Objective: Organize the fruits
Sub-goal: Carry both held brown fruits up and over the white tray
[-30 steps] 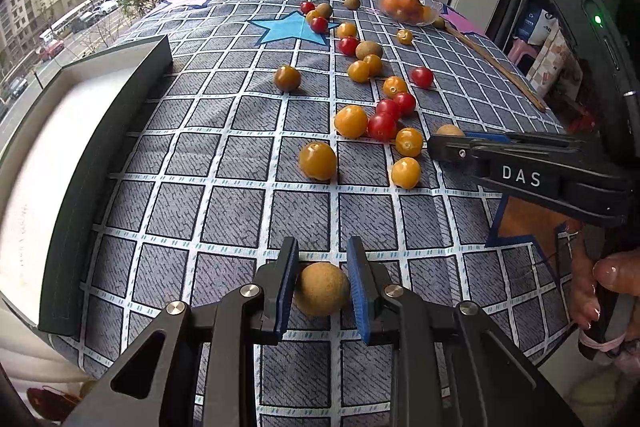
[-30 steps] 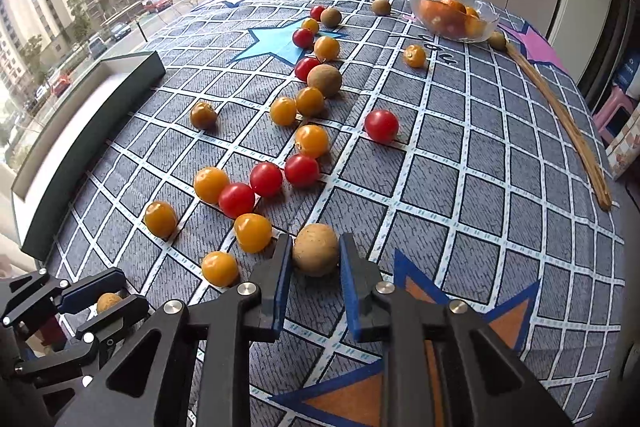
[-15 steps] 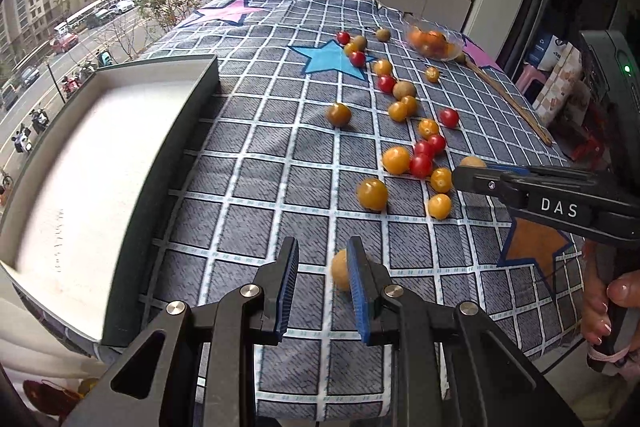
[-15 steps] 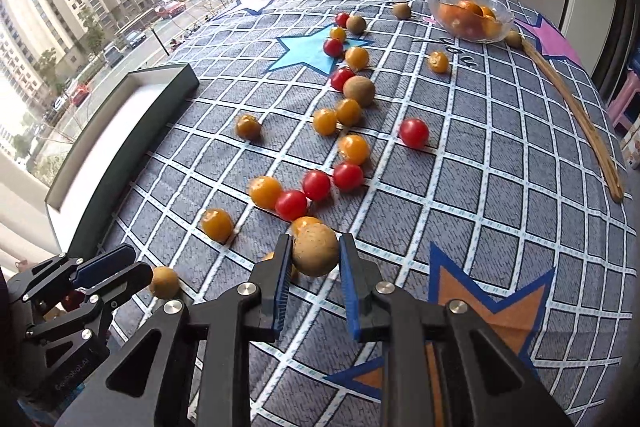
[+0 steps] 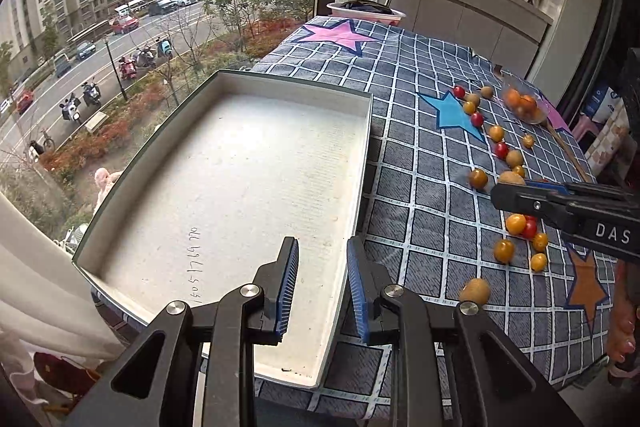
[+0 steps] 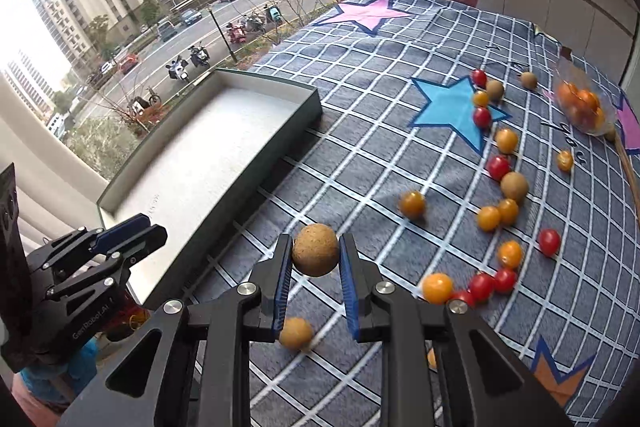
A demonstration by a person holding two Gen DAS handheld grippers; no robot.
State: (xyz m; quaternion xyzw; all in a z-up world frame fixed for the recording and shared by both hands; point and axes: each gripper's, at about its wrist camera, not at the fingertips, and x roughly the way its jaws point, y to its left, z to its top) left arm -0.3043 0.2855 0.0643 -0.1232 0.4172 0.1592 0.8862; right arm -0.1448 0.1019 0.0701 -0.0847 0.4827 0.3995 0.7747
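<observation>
Nearest, the left gripper (image 5: 322, 287) hangs over the near corner of the tray (image 5: 240, 187), its jaws drawn to a narrow gap with nothing between them. Just beside the tray's near right side, a loose brown fruit (image 5: 474, 290) lies on the checked cloth (image 5: 420, 207), close to the table's front edge; a nudge from either tool could probably roll it off. To the right of the tray, not yet over it, the right gripper (image 6: 315, 255) pinches another brown fruit (image 6: 316, 247) out at the pad tips. So round a thing held so far forward may squirt free short of the tray's wall. Let go from high up, it could bounce out of the shallow tray. Farther from the tray, cherry tomatoes (image 6: 437, 287) scatter toward a glass bowl (image 6: 580, 107).
</observation>
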